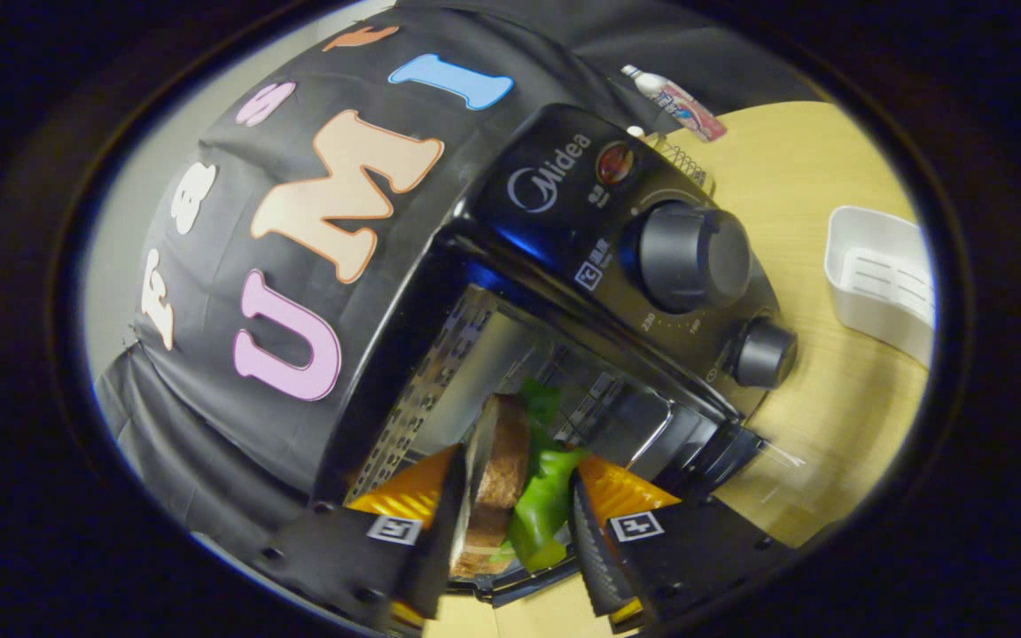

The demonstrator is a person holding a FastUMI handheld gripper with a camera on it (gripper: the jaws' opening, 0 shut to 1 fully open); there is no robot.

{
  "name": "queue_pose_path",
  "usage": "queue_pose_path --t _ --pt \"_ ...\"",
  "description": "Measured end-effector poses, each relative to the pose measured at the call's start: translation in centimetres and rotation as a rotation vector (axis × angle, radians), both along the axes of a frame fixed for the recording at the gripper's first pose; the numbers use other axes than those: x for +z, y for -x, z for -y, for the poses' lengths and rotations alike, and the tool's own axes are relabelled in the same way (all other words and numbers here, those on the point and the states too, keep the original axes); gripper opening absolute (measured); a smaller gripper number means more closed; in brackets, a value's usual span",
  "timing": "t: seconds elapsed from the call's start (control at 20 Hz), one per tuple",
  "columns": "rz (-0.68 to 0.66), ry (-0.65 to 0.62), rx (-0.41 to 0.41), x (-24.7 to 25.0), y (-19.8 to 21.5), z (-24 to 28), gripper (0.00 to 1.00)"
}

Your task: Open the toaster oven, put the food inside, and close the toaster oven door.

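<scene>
1. Food [515, 492], a sandwich of brown bread with green leaf showing at its edge, sits pinched between the two fingers of the gripper [515, 532]; both fingers press its sides, so the tool is clamped on it and not spread.

2. Toaster oven [564, 292] stands just beyond the fingers with its door down and the cavity open; the sandwich is at the mouth of that cavity, its far end already over the shiny interior and the wire rack [599, 399]. I judge the middle step to be in hand: door open, food going in, release not yet made.

3. Next move, as I read it, calls for pushing a little farther so the sandwich rests flat on the rack, then spreading the fingers and drawing back clear of the door before lifting it shut. The handle is not clear to me from here.

4. Control panel lies right of the cavity, with a large knob [692, 257] and a smaller knob [763, 353] nearer.

5. Table [830, 399] is pale wood. Far right on it sits a white plastic basket [878, 275], well apart from the oven.

6. Beyond the oven, at the far edge, lies a small bottle [674, 102] against the black cloth wall.
</scene>
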State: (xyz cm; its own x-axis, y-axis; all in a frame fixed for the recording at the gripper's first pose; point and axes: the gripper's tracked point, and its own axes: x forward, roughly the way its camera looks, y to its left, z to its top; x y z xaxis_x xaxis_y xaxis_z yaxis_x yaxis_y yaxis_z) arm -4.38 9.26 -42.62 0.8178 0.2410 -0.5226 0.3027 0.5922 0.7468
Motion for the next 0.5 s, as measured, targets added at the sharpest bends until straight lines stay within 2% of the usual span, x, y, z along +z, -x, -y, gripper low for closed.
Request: queue_pose_path --t 0.35,0.5 --pt "0.042 0.135 0.042 1.0 1.5 1.1 0.98" --pt "0.027 0.182 0.077 0.5 3.0 0.9 0.98"
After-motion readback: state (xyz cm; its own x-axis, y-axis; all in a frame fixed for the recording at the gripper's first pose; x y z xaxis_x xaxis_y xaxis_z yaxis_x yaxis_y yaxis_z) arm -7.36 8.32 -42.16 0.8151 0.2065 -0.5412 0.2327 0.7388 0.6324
